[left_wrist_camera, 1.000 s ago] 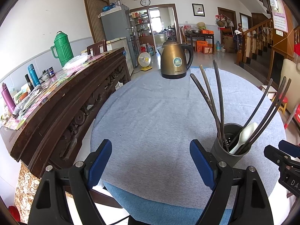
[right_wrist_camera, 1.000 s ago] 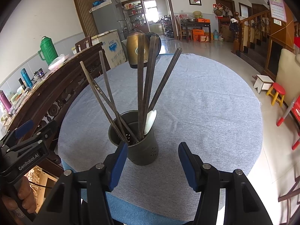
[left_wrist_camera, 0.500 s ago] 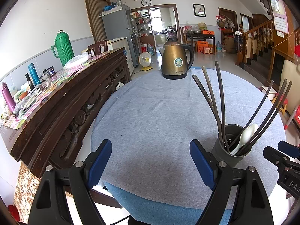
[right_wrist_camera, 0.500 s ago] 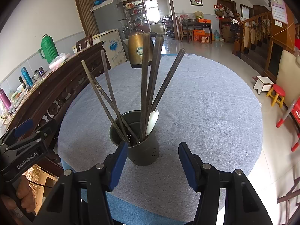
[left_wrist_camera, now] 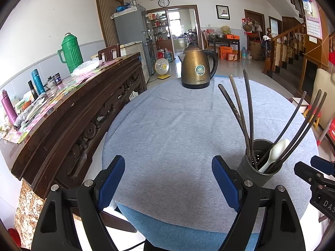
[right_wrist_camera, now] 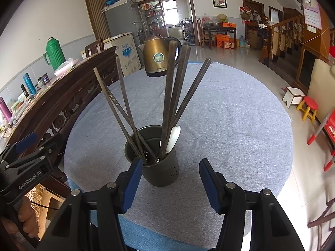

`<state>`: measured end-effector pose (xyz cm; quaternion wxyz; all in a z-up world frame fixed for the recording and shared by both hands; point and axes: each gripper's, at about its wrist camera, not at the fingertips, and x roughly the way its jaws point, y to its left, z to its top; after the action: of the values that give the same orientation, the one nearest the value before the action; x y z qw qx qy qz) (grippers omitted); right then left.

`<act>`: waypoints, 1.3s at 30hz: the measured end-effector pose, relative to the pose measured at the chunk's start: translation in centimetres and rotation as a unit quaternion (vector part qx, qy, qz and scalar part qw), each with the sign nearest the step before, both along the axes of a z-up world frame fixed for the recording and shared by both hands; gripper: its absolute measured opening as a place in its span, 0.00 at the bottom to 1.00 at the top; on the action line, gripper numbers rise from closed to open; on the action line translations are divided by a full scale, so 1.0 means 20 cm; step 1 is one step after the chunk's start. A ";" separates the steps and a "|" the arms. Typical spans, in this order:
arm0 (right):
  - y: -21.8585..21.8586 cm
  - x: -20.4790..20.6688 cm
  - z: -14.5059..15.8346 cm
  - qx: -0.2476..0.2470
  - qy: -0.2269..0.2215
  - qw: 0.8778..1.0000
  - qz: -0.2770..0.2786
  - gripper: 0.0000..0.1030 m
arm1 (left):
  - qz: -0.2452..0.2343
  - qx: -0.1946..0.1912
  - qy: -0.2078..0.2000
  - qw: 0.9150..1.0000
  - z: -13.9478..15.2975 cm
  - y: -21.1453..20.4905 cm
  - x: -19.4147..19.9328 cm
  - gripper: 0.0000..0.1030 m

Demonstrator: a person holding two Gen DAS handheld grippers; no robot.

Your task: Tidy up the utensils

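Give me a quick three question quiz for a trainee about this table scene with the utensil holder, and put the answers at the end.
1. True or false: the white spoon lies flat on the grey tablecloth.
2. What stands at the far edge of the table? A) a green flask B) a brass-coloured kettle C) a red stool
3. Fill in: the dark chopsticks stand in the ____, just in front of the open right hand-held gripper.

Key: 1 false, it stands in the holder; 2 B; 3 utensil holder.
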<state>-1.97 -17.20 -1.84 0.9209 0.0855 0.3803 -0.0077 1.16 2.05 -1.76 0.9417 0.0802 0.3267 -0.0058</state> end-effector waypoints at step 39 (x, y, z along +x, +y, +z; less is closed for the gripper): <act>0.07 -0.01 0.02 -0.015 0.004 1.000 -0.007 0.59 | -0.010 -0.013 0.011 1.000 -0.05 0.06 0.00 0.83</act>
<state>-2.17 -15.83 -1.52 0.9206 0.0743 0.3827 -0.0202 1.13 3.17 -2.81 0.9390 0.0708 0.3360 -0.0201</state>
